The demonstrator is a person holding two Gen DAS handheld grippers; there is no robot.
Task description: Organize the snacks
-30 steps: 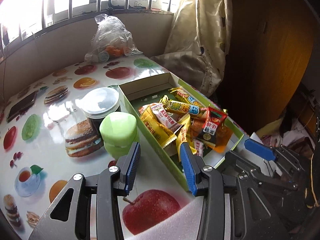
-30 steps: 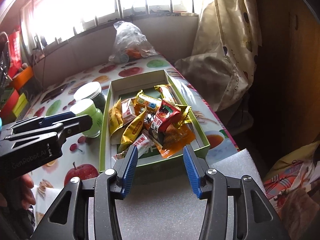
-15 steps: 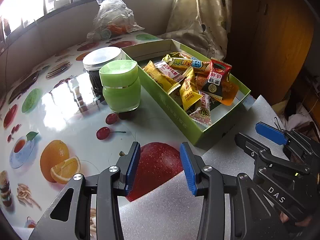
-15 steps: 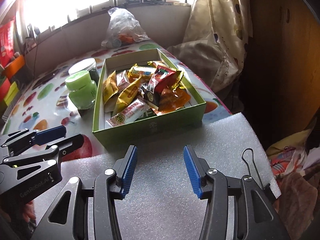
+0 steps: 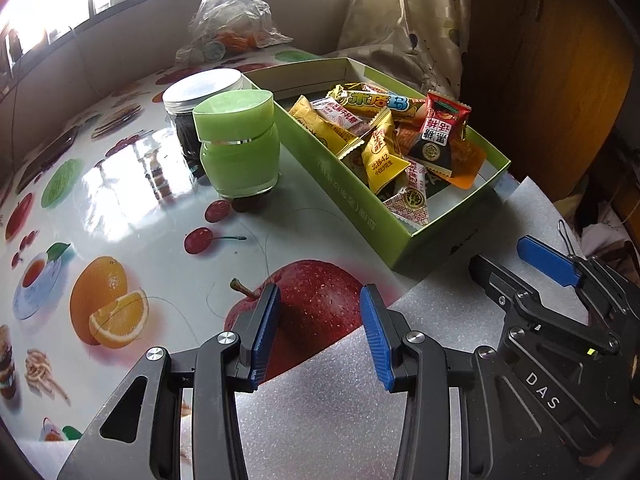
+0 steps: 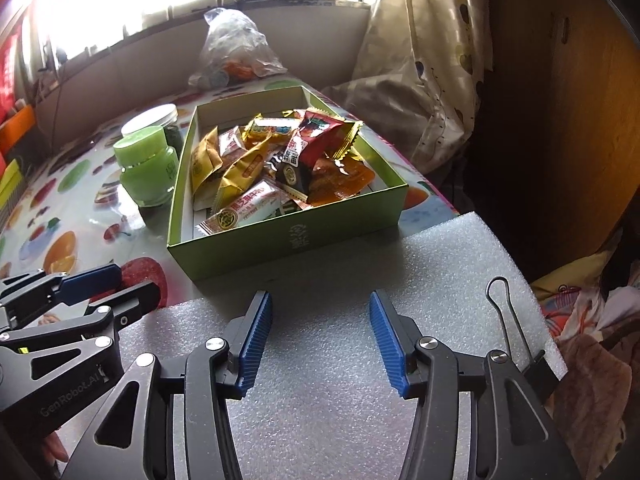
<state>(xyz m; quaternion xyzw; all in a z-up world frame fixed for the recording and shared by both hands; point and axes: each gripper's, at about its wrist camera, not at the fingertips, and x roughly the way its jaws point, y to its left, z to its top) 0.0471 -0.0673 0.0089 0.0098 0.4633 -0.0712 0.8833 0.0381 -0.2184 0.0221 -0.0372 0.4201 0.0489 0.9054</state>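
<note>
A green cardboard box (image 5: 360, 196) (image 6: 288, 240) holds a heap of wrapped snacks (image 5: 384, 136) (image 6: 276, 168), yellow, red, white and orange packets. My left gripper (image 5: 320, 320) is open and empty, low over the apple print on the table, in front and left of the box. My right gripper (image 6: 320, 320) is open and empty over the white foam sheet (image 6: 332, 360), just in front of the box's near wall. Each gripper shows in the other's view: right (image 5: 548, 264), left (image 6: 92, 280).
A green jar (image 5: 236, 148) (image 6: 146, 164) and a dark jar with a white lid (image 5: 200, 100) stand left of the box. A plastic bag (image 5: 228, 12) lies at the far wall. A curtain (image 6: 420, 60) hangs at right. A binder clip (image 6: 516, 332) sits on the foam's right edge.
Both grippers have pulled back from the box toward the near table edge and stayed open and empty. The box and jars have not moved.
</note>
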